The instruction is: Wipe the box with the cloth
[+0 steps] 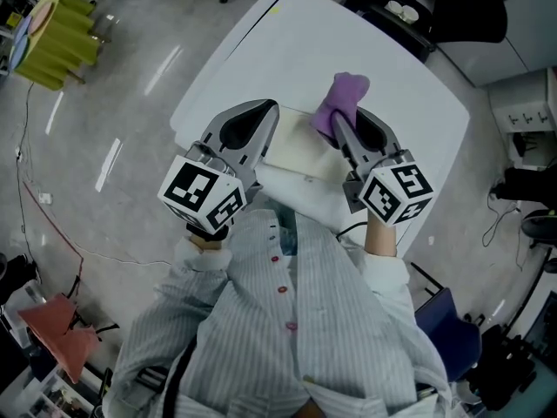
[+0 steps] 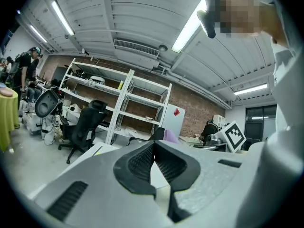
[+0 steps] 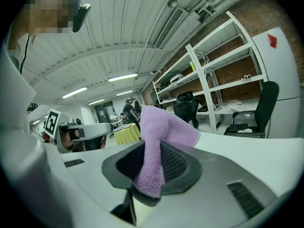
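Observation:
A flat cream box (image 1: 300, 151) lies in the middle of the white table (image 1: 392, 77), just ahead of both grippers. My right gripper (image 1: 335, 122) is shut on a purple cloth (image 1: 342, 103), which sticks up out of its jaws over the box's far right corner. In the right gripper view the cloth (image 3: 156, 141) fills the gap between the black pads of the right gripper (image 3: 150, 167). My left gripper (image 1: 268, 110) reaches to the box's far left edge. Its jaws meet at the tips in the left gripper view (image 2: 154, 148), with nothing seen between them.
A yellow-draped round table (image 1: 57, 37) stands on the floor at the far left. Dark office chairs (image 1: 470, 11) stand beyond the table's far right. White shelving (image 2: 118, 108) and a black chair (image 2: 83, 125) line the brick wall. A red item (image 1: 57, 333) lies on the floor.

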{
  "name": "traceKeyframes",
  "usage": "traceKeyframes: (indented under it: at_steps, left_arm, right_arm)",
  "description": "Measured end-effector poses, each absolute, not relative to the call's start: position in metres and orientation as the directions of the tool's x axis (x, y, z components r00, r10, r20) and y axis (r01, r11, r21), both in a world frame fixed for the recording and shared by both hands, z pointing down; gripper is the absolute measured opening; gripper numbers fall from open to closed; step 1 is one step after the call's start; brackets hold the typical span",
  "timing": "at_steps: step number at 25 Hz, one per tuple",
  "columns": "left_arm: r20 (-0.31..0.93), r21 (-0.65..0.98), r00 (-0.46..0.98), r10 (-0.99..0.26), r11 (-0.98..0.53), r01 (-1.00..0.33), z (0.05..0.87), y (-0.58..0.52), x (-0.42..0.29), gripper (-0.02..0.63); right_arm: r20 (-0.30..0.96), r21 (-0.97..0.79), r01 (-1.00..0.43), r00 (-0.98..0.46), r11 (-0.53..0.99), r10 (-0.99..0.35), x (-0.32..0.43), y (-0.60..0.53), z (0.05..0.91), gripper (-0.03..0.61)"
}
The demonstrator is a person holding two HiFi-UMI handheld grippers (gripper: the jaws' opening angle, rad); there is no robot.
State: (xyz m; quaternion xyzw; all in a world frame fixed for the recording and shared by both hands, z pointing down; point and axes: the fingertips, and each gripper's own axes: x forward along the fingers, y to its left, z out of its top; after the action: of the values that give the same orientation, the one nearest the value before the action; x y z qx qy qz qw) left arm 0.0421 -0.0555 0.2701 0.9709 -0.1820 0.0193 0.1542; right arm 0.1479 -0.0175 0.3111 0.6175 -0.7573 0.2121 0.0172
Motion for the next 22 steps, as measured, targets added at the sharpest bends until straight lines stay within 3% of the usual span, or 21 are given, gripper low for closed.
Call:
traceKeyframes:
  at_steps: [15, 22]
  left_arm:
    - [0.174, 0.294, 0.949, -0.263, -0.906, -0.305, 0.297, -0.085, 0.070, 0.009]
    - [0.259, 0.324, 0.936, -0.240, -0.891, -0.318, 0.327, -0.083, 0.072, 0.009]
  right_arm:
    - [0.336, -0.287, -0.948, -0.234, 0.138, -0.912, 0.175, -0.046, 0.314, 0.093]
    - [0.375, -0.318, -0.919, -0.348, 0.233, -0.859, 0.169, -0.059, 0.328, 0.092]
